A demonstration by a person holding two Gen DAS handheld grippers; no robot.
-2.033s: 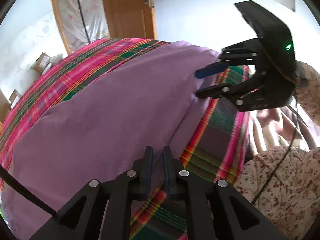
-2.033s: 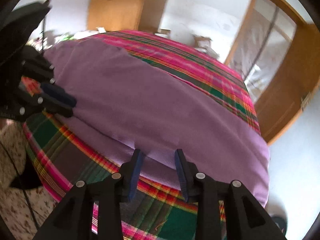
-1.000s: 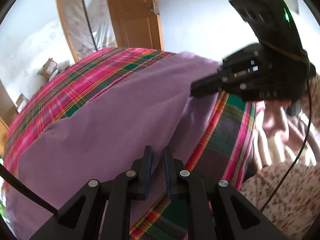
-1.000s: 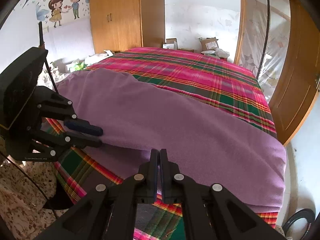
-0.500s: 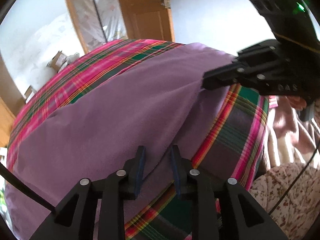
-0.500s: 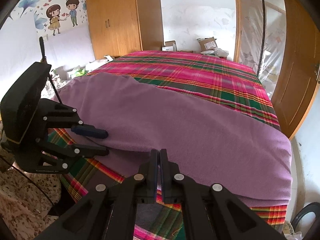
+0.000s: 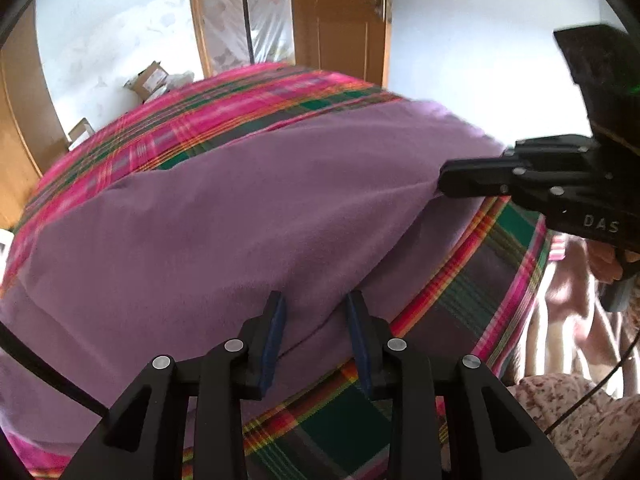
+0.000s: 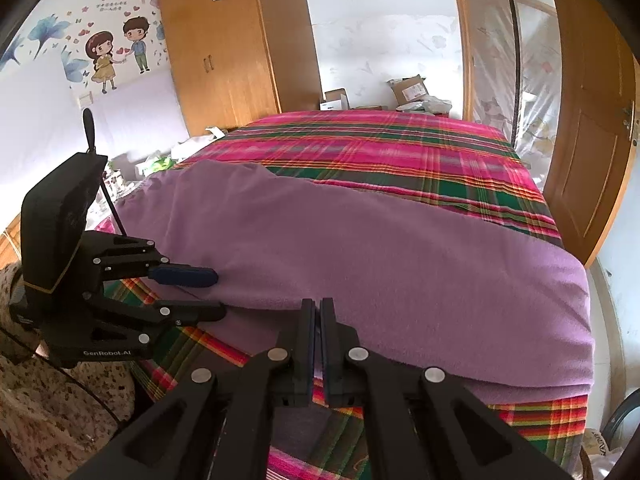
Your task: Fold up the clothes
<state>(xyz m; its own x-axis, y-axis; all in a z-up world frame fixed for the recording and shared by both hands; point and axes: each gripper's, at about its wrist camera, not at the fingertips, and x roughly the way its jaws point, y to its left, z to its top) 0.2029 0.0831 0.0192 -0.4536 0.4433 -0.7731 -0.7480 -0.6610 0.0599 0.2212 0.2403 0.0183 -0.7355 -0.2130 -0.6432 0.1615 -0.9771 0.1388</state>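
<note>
A large purple cloth [image 7: 224, 216] lies folded lengthwise across the near part of the bed; it also shows in the right wrist view [image 8: 360, 248]. My left gripper [image 7: 316, 320] is open, its fingers straddling the cloth's near folded edge; in the right wrist view [image 8: 216, 294] it stands at the left with the edge between its fingers. My right gripper [image 8: 317, 322] is shut on the cloth's near edge; in the left wrist view [image 7: 444, 180] it pinches the cloth at the right and lifts it slightly.
The bed has a pink and green plaid sheet [image 8: 400, 148]. A wooden wardrobe [image 8: 224, 48] and cardboard boxes [image 8: 408, 90] stand beyond it. A wooden door [image 8: 588, 120] is at the right. A person's floral garment [image 8: 60, 412] is at the lower left.
My left gripper has opened from nearly shut to open around the cloth's edge. My right gripper closed on the cloth edge and stays shut on it.
</note>
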